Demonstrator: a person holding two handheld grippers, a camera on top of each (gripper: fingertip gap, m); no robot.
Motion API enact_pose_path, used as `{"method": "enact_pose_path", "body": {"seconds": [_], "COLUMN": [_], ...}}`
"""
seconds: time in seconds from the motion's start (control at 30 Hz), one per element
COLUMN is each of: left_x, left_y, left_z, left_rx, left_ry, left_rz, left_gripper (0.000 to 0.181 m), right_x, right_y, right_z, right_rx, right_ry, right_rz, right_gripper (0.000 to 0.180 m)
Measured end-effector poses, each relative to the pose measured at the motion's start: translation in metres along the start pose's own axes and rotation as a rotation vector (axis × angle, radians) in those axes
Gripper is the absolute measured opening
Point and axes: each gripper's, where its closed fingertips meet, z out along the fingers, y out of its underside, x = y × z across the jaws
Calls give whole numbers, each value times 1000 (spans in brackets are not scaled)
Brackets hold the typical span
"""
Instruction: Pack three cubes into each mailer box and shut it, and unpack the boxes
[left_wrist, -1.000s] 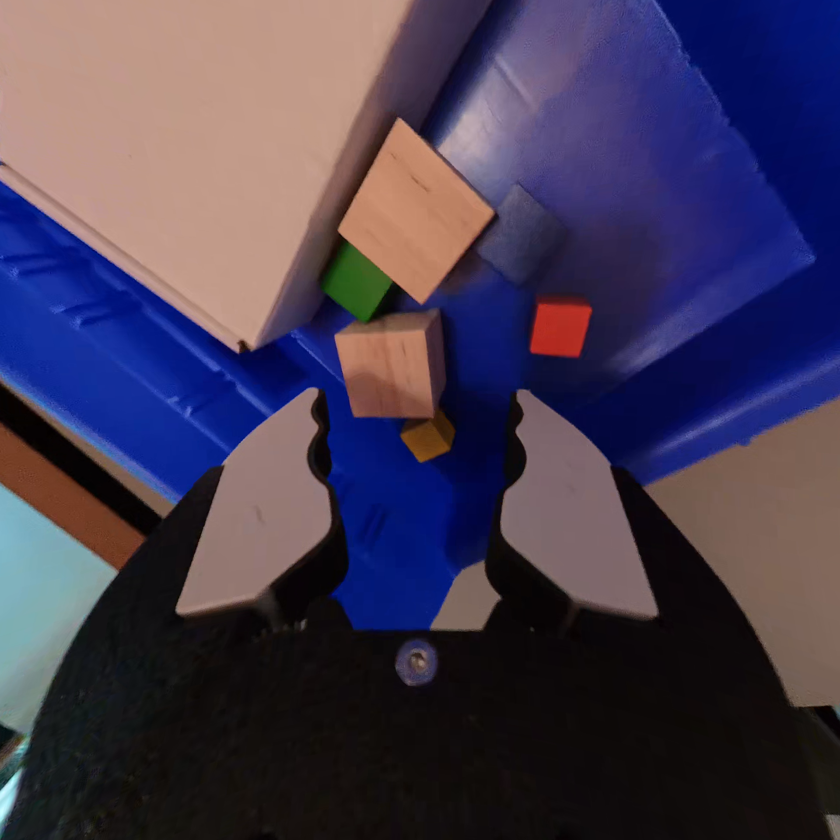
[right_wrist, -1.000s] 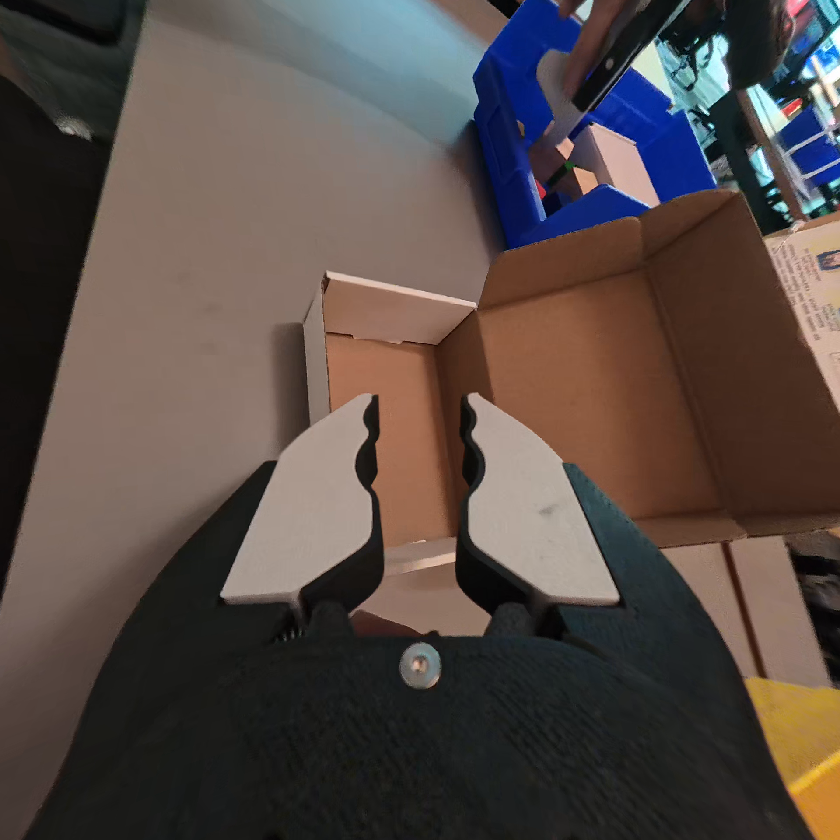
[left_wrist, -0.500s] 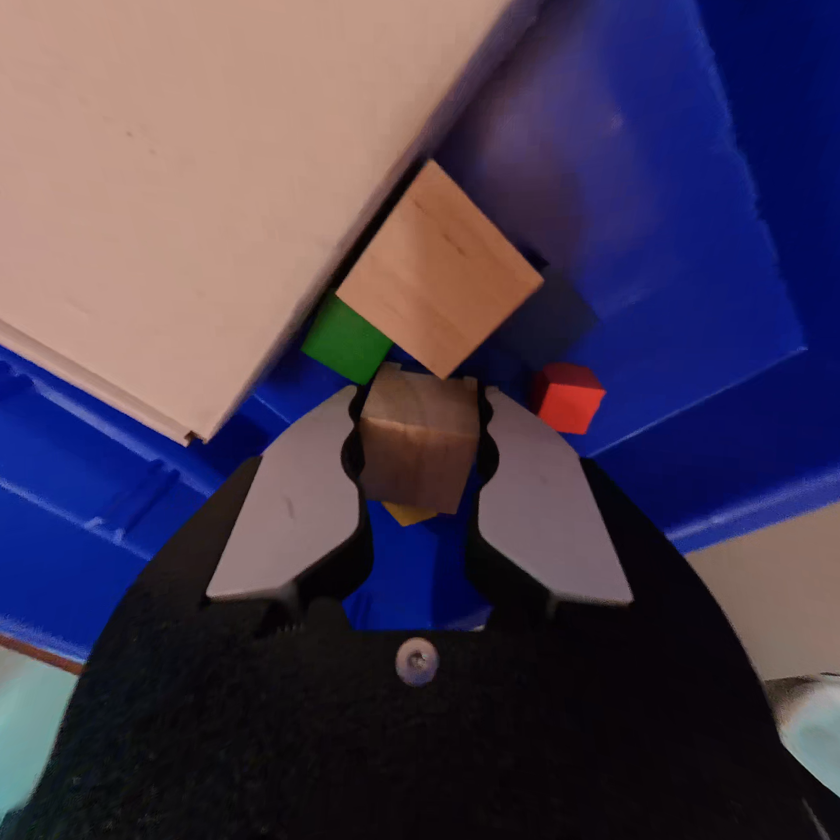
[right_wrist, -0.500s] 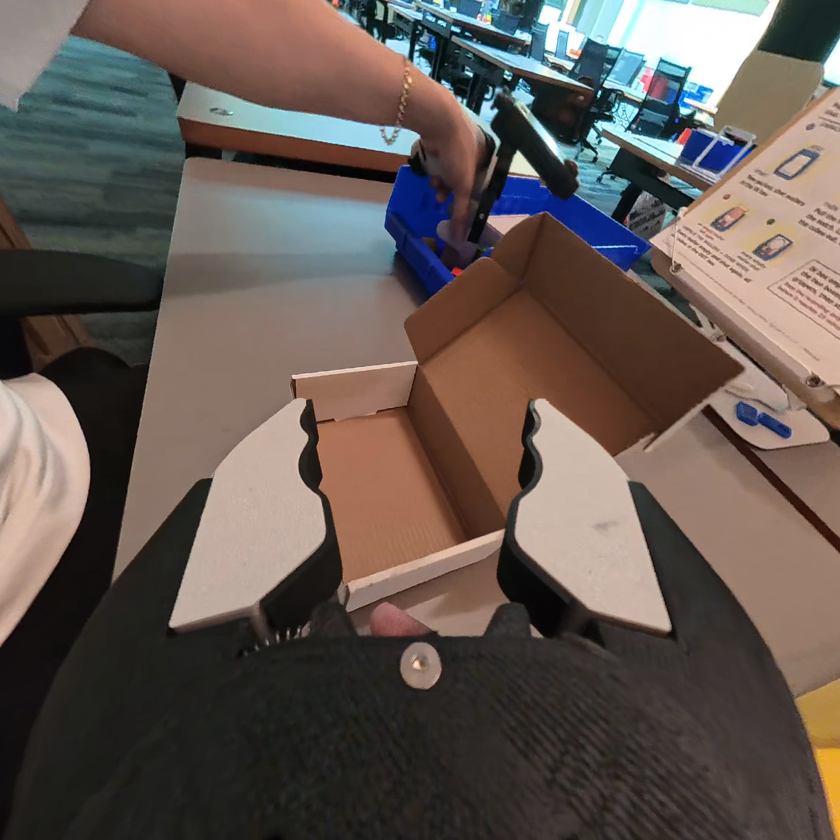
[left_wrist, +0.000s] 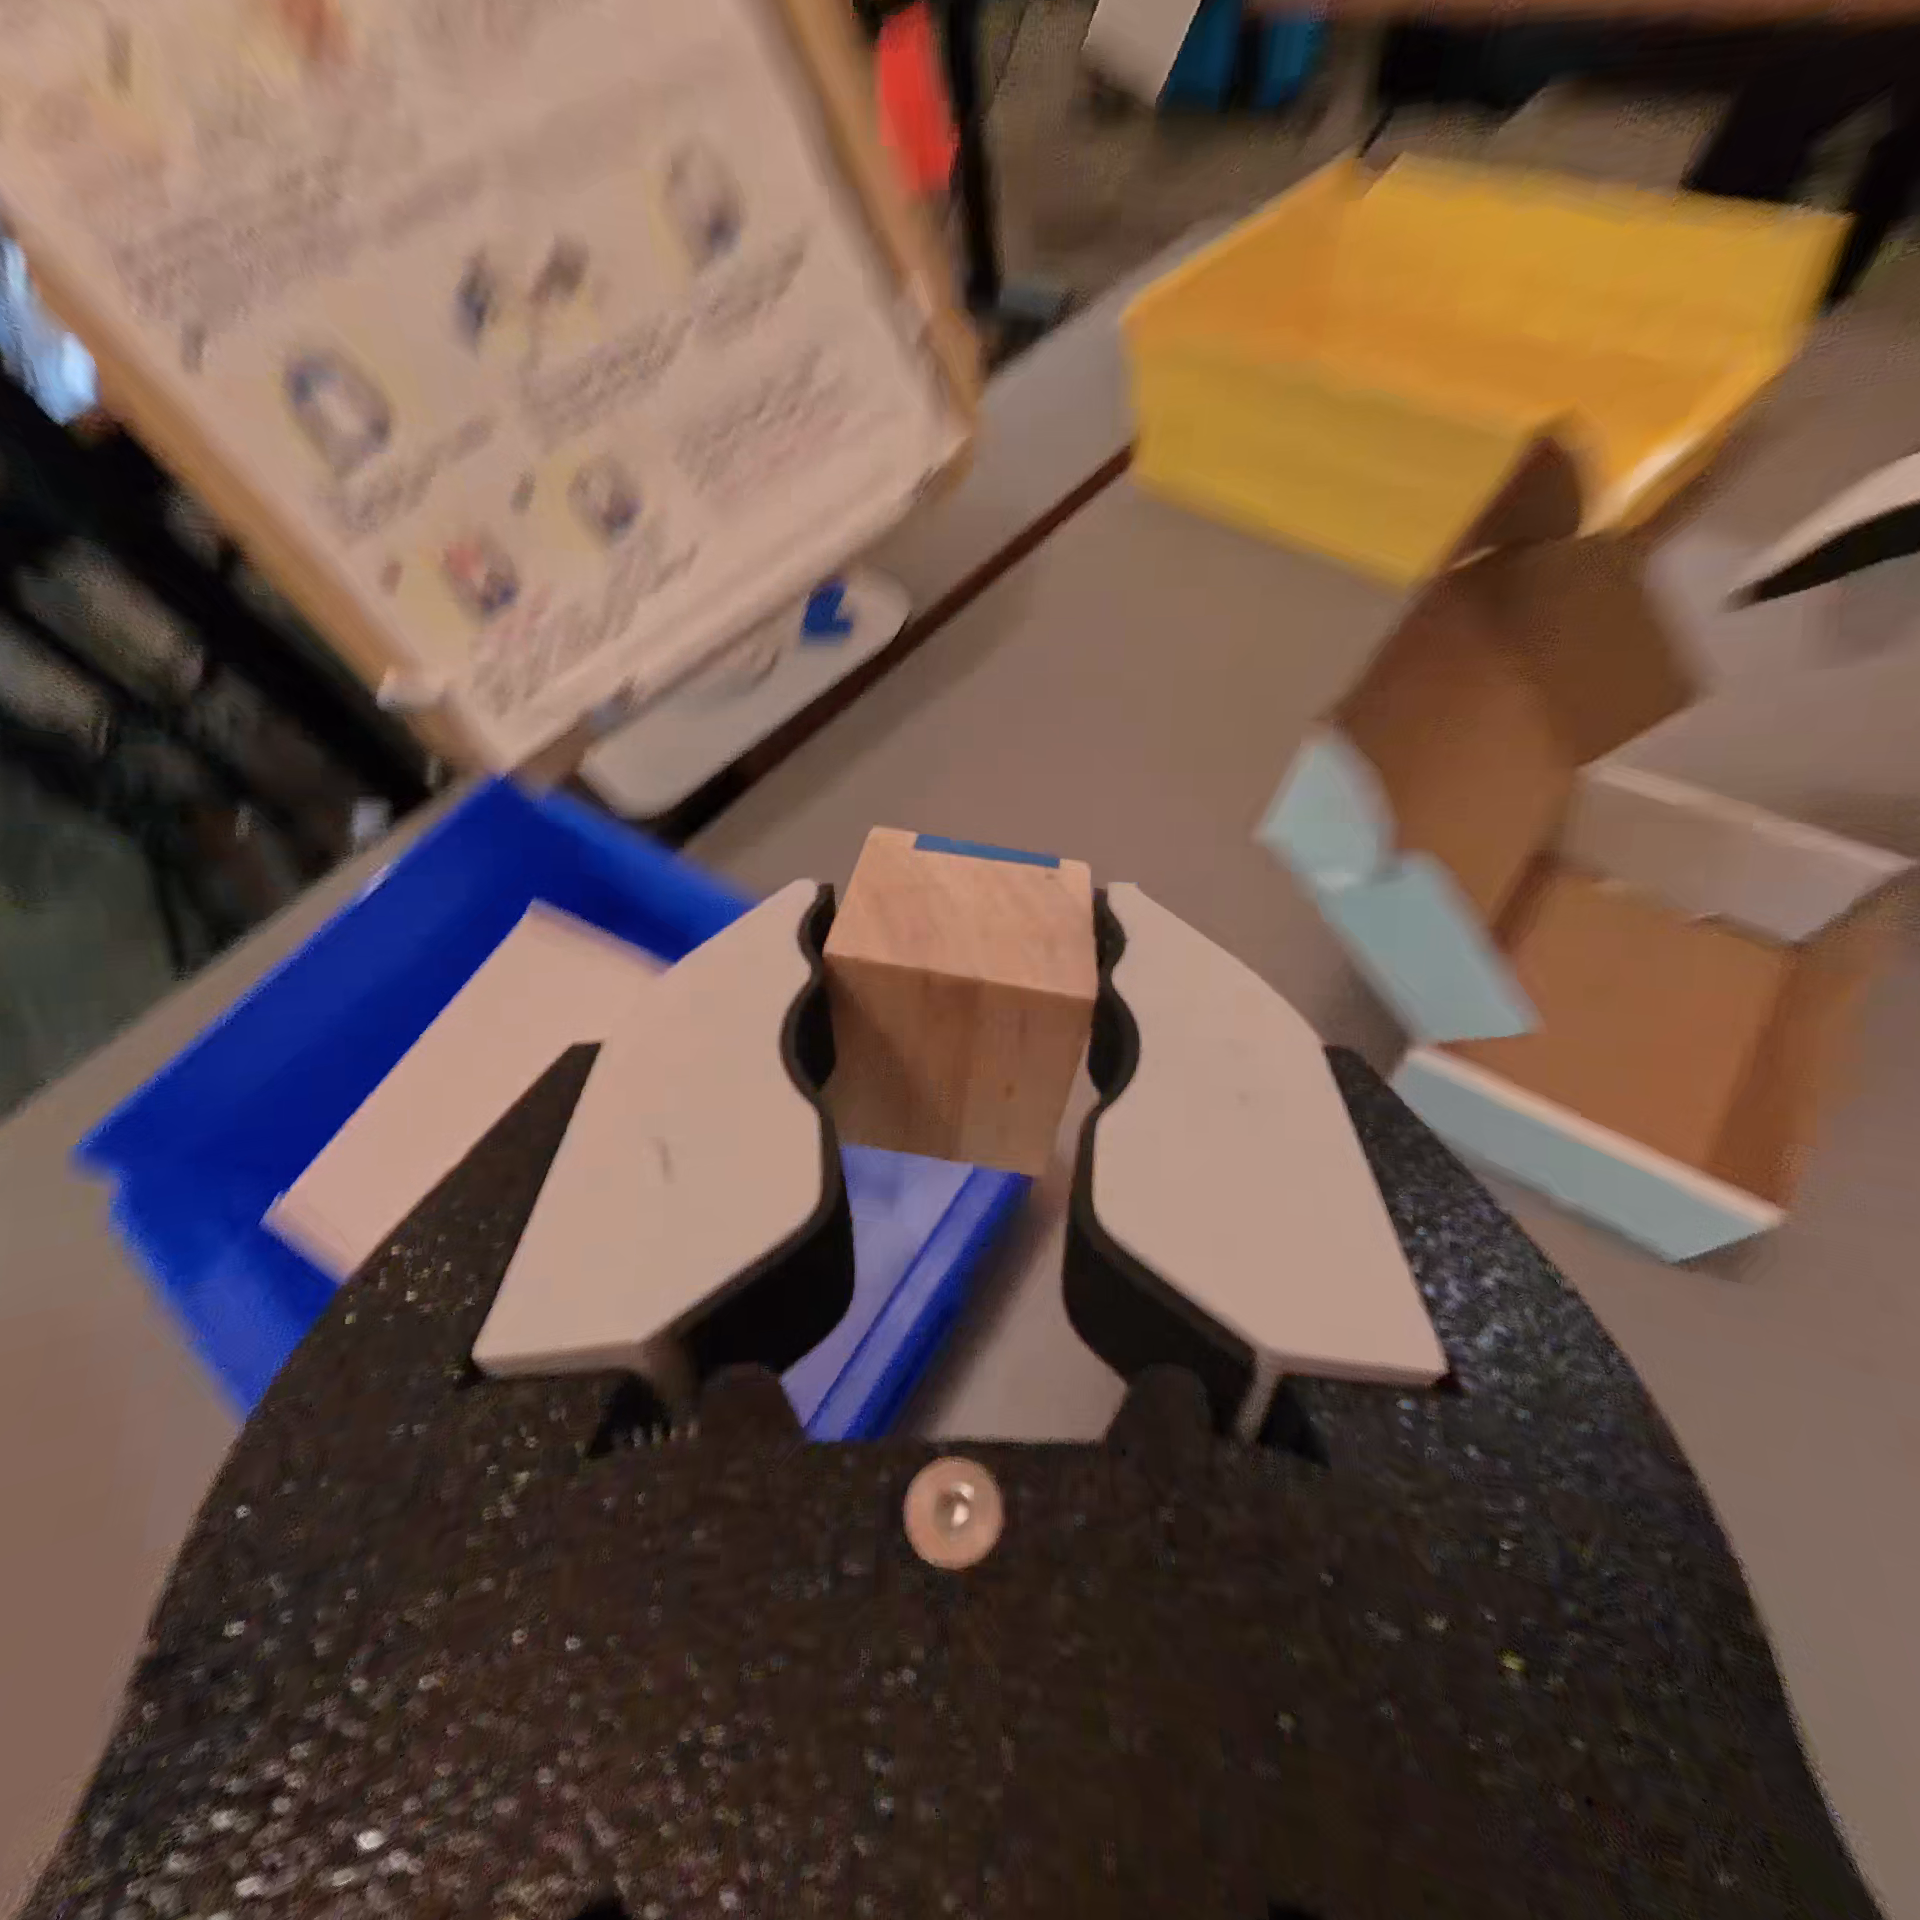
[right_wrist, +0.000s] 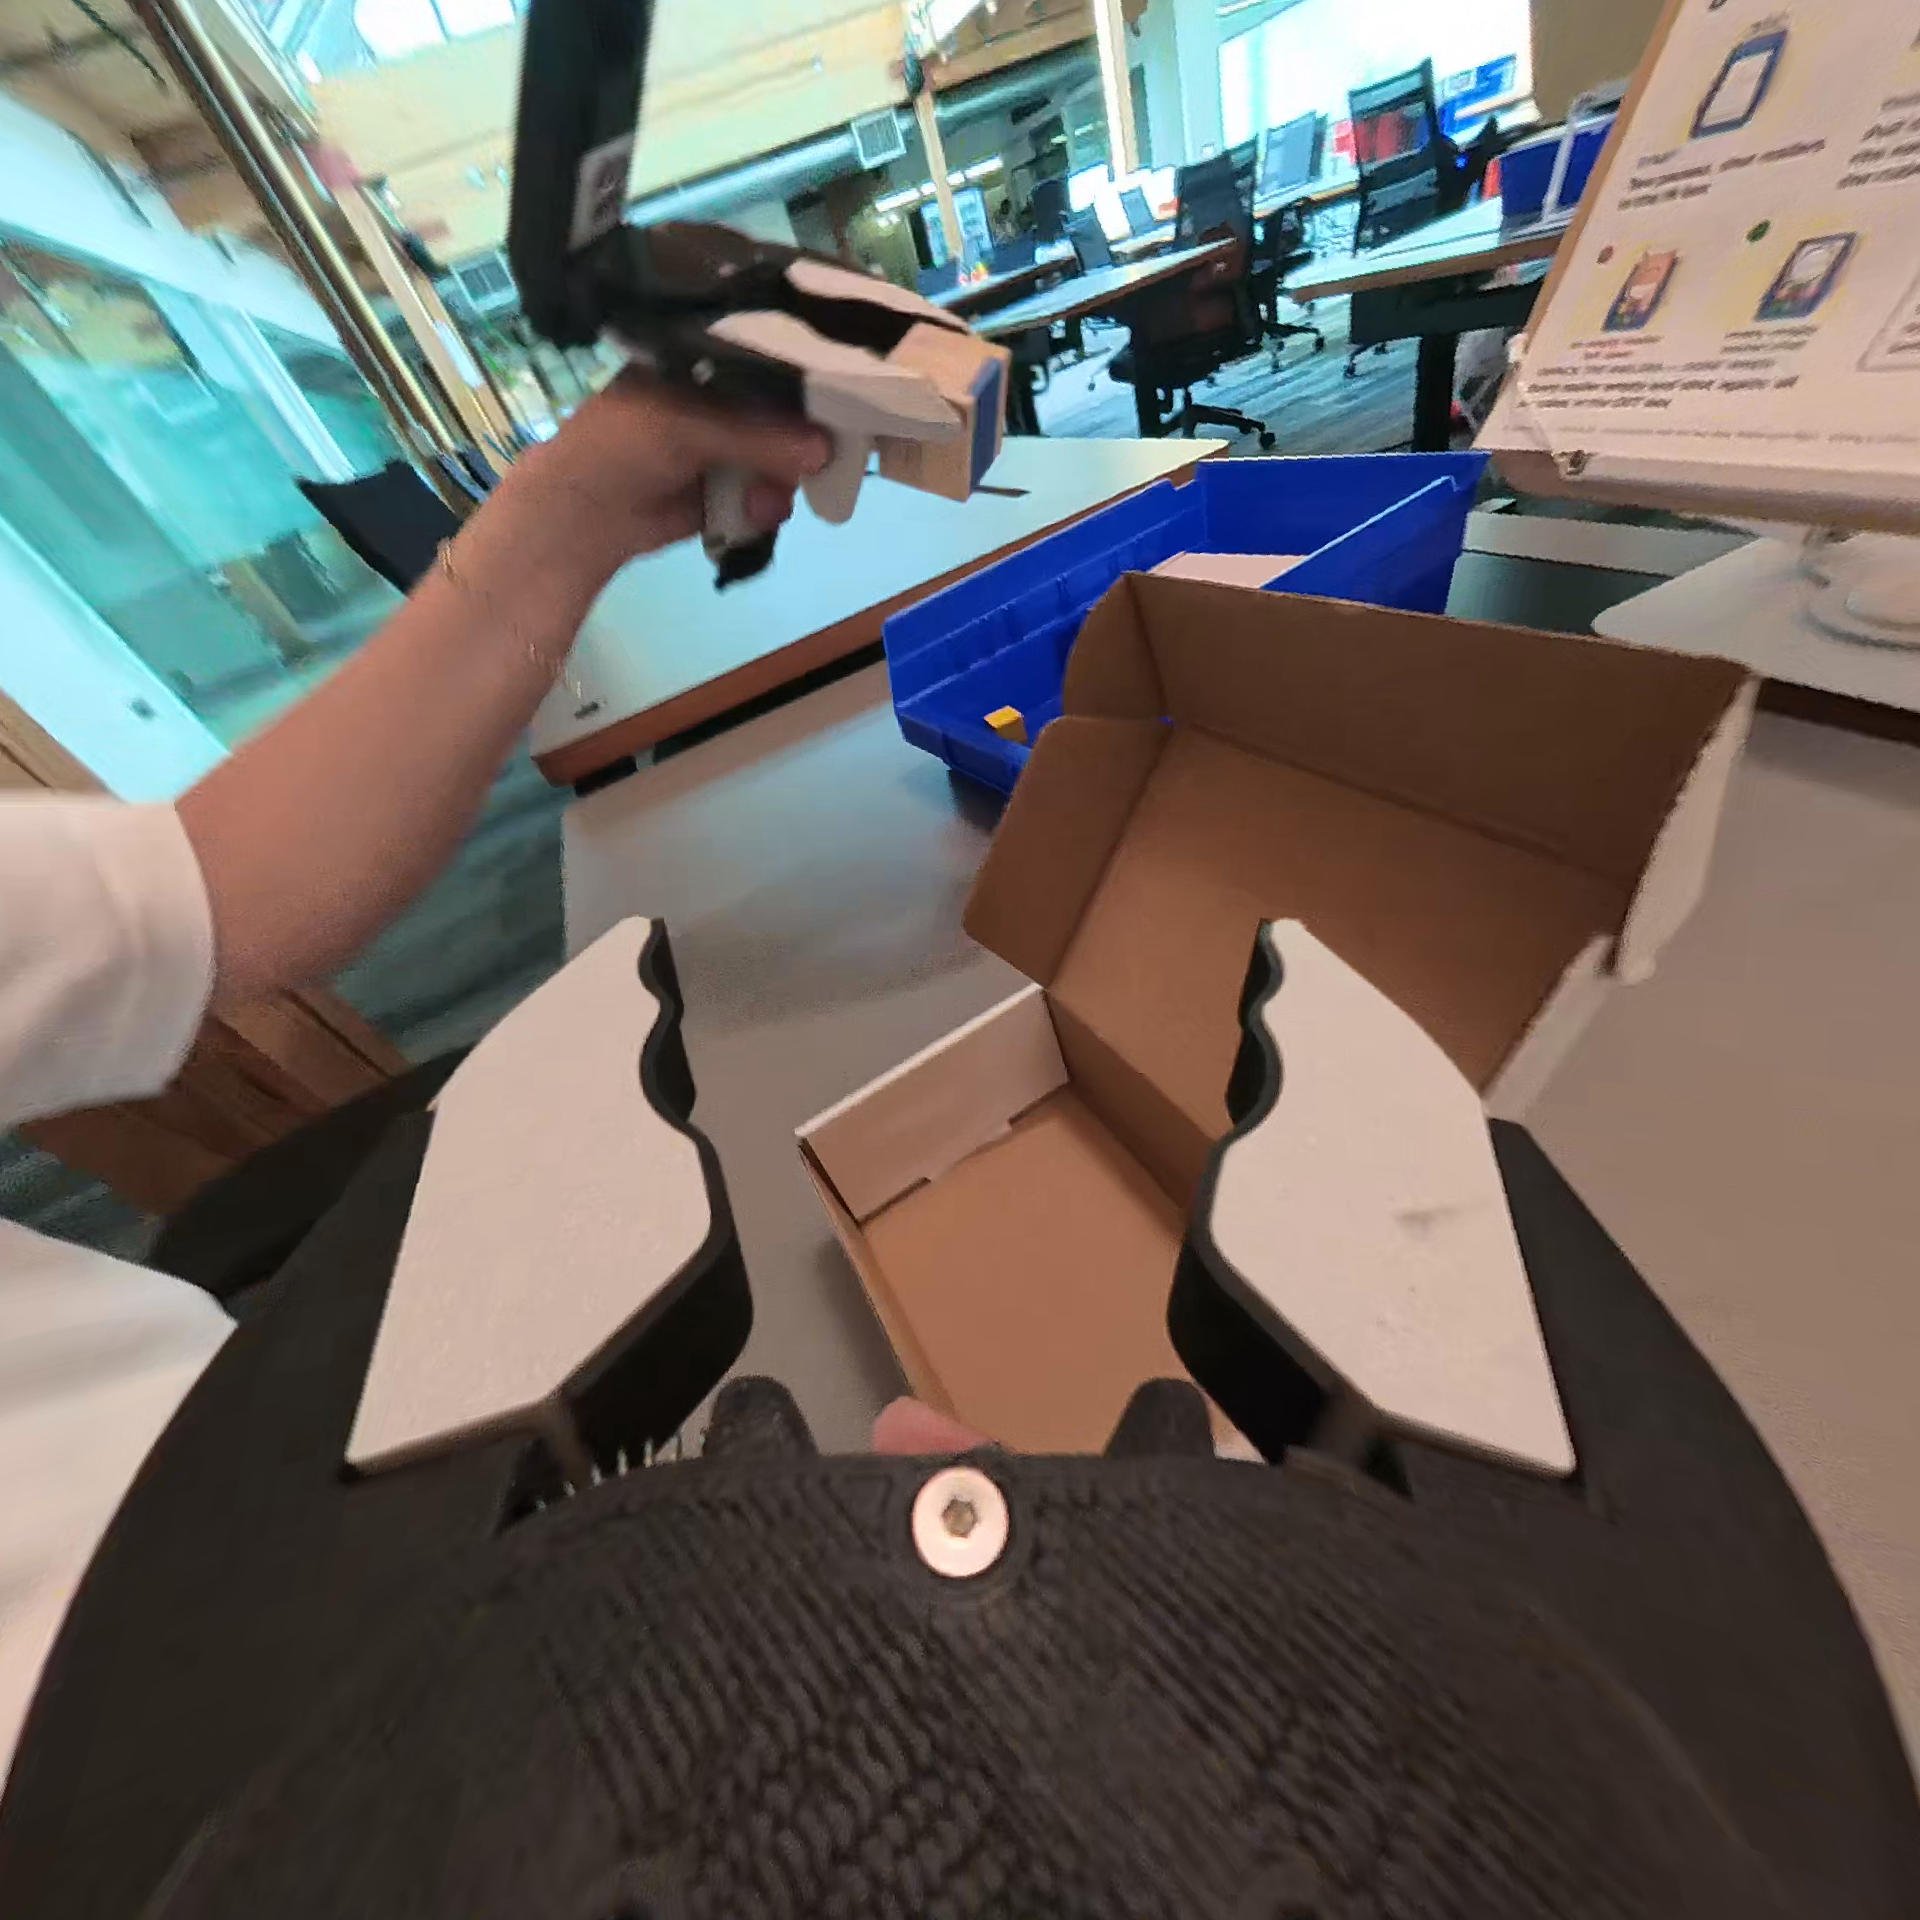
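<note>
Left gripper (left_wrist: 958, 1023): closed on a wooden cube (left_wrist: 961, 1023), which is clamped between the two grey fingers (left_wrist: 686, 1122); in the right wrist view this gripper (right_wrist: 940, 390) is seen raised high above the table, gripped by a person's hand (right_wrist: 665, 468).
Wooden cube: natural wood with one blue face, seen at its far end; carried in the air, over the near wall of the blue bin (left_wrist: 270, 1049) in the left wrist view.
Right gripper (right_wrist: 961, 1039): jaws spread wide, nothing between them; held low above the open mailer box (right_wrist: 1018, 1236).
Open mailer box: white outside, brown cardboard inside, lid (right_wrist: 1351, 821) tilted up and back; no cubes are seen on the visible part of its floor. It is also seen, blurred, at the right of the left wrist view (left_wrist: 1621, 997).
Blue bin: set on the grey table (right_wrist: 790, 862) just behind the mailer box; a closed white box (left_wrist: 457, 1060) lies in it, and a small yellow cube (right_wrist: 1005, 720) is seen at its near end.
Yellow bin (left_wrist: 1455, 353): farther along the table, beyond the mailer box.
Instruction board (left_wrist: 488, 343): propped upright at the table's edge, beside the blue bin.
</note>
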Motion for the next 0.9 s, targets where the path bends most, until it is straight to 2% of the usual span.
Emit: {"method": "enact_pose_path", "body": {"seconds": [0.17, 0.27, 0.37, 0.47, 0.57, 0.9], "left_x": [123, 171, 206, 227, 234, 247], "left_y": [-33, -28, -23, -17, -11, -16], "left_z": [-23, -21, -19, -17, -11, -22], "left_rx": [405, 454, 499, 531, 480, 578], "left_ry": [227, 274, 340, 403, 402, 441], "left_rz": [100, 239, 318, 351, 439, 498], "left_gripper": [46, 46, 46, 46, 46, 46], "right_x": [-43, -60, -64, -76, -84, -111], "right_y": [1, -5, 6, 8, 8, 6], "right_z": [15, 15, 16, 10, 9, 32], "right_rx": [-8, 30, -8, -6, -3, -68], "right_ry": [-213, -288, -279, -350, -396, -523], "right_rz": [160, 286, 374, 491, 556, 583], "right_gripper": [104, 99, 98, 95, 89, 79]}}
